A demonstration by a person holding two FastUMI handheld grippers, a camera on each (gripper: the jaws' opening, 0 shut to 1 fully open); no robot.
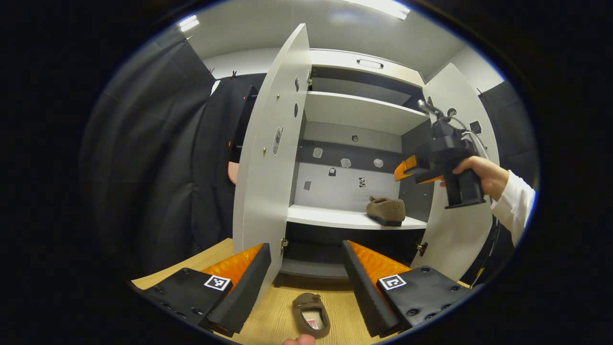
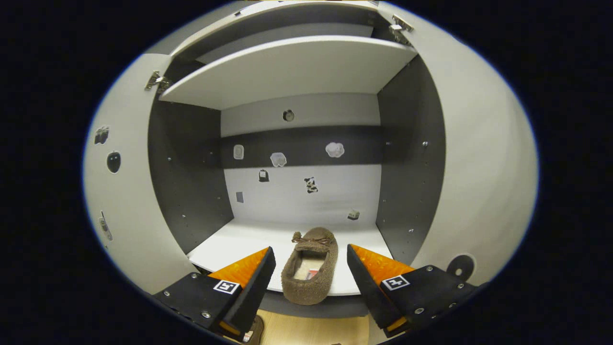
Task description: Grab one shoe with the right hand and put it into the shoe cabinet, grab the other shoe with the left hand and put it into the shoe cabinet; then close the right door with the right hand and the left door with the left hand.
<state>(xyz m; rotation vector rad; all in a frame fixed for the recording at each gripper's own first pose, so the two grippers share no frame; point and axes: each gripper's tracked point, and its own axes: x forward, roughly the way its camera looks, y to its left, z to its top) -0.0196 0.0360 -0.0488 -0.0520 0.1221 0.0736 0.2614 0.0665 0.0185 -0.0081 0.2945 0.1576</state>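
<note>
Standing wide open, the shoe cabinet [image 1: 354, 115] has its left door [image 1: 268, 158] and right door [image 1: 459, 158] swung fully out, and one brown shoe [image 2: 309, 273] already rests on the lower shelf [image 2: 230, 247], toward its right side with the heel overhanging the front edge. The other shoe [image 1: 311, 315] lies on the wooden floor [image 1: 282, 311] in front of the cabinet, just below and between the fingers of the left gripper [image 1: 306, 282], whose jaws are spread apart and hold nothing. The right gripper [image 2: 311, 282] is likewise parted and empty, its fingers flanking the shelved shoe without touching it; in the left gripper view a hand [image 1: 481, 175] in a white sleeve holds it level, pointed into the cabinet at shelf height. The main risk seems to be that overhanging heel: a nudge from the right gripper's fingers or a closing door could tip the shoe off the shelf. The floor shoe is soft, so a shallow pinch on its rim could slip during the lift. The left gripper points slightly downward, well placed to descend on it.
</note>
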